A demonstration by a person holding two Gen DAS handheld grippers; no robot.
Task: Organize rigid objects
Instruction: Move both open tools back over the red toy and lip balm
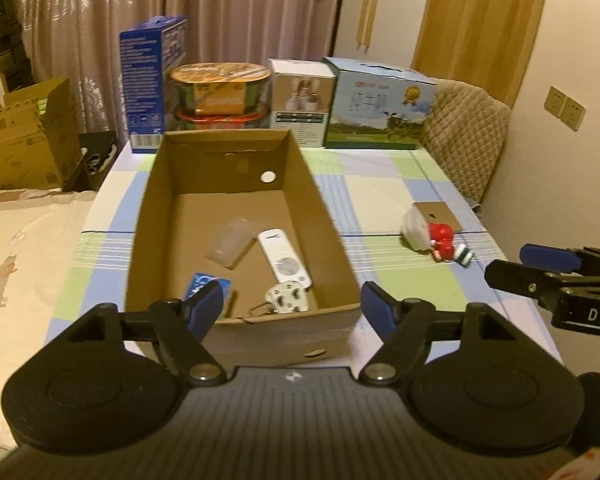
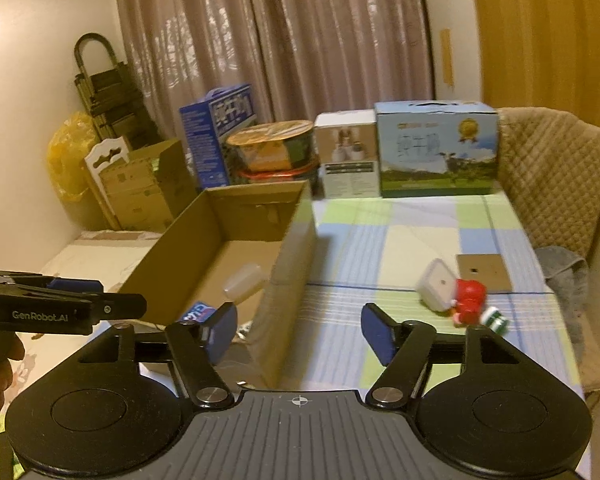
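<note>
The box point(image 1: 236, 216) is showing matt brown cardboard; the remote point(image 1: 284, 258) is looking like glossy white plastic; the tablecloth point(image 1: 380, 208) is seeming smooth.

Mauve curtains point(image 1: 140, 12) cover the far wall. An orange-brown curtain point(image 1: 484, 20) hangs at right beside a cream wall carrying a double socket plate point(image 1: 565, 107). A chair with a quilted beige cover point(image 1: 460, 136) stands at the worktop point(image 1: 380, 184), which has a checked cloth. Lighting is warm and dim.
</note>
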